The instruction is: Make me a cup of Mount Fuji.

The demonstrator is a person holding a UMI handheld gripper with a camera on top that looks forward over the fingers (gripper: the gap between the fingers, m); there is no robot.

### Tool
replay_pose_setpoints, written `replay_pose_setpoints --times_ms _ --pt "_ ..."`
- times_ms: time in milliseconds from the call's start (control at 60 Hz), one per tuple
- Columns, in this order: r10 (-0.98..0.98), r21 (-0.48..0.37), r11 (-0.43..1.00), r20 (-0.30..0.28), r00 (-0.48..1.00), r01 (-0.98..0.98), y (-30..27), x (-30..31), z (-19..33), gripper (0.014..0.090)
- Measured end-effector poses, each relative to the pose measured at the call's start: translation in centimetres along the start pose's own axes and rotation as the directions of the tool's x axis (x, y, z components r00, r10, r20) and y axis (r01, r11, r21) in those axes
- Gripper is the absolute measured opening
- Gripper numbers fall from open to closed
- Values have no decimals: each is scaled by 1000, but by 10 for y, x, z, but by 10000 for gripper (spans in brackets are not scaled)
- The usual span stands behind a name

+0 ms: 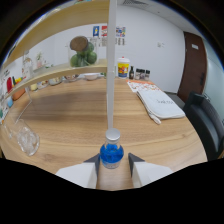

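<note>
White walls and a dark door [194,62] close off the room behind a broad wooden surface [85,117], along whose far side a raised shelf [60,70] carries jars, small bottles and a glass jar of green fruit [82,52]. A yellow tub [123,67] stands near the shelf's end, and a folded white cloth [160,104] lies on the surface further toward the door. A clear glass [26,139] is seen off to one side of the gripper, near the edge of the surface; whether anything is in it cannot be made out.

The gripper [114,167] is held low over the surface, its two white fingers spread. A small bottle [112,149] of blue liquid with a pale cap stands between the fingers, and a slight gap appears to be left at each side, so it is judged not to be pinched yet. A long pale rod [111,65] runs upward from above the cap; what it is cannot be told.

As a judgement, the drink is at an early stage: the blue bottle is capped and seems full, and no blue is seen in the glass. The bottle remains to be grasped, opened and poured, and the other ingredients remain to be added.
</note>
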Motion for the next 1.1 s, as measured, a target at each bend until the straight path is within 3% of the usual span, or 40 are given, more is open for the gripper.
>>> replay_pose_setpoints --times_ms 17,67,117,250,400,567,683,900,1100 --pt "0 -3 1000 -4 1000 0 -1 -1 -3 540" --pt "11 0 1000 -13 1000 -11 -2 -3 -14 765" --pt "27 14 1000 -29 999 -27 -7 -5 -28 846" --pt "59 85 995 -65 996 -53 -31 -27 -71 852" --pt "71 143 988 -30 997 -66 -56 -91 -105 852" --pt "73 136 988 34 997 -77 -76 -176 -116 848" --pt "70 107 991 41 997 -74 -99 -220 -124 858" --pt "41 171 984 96 995 -57 -197 -284 -185 862" --pt "21 325 943 145 989 -67 -303 -320 -225 862"
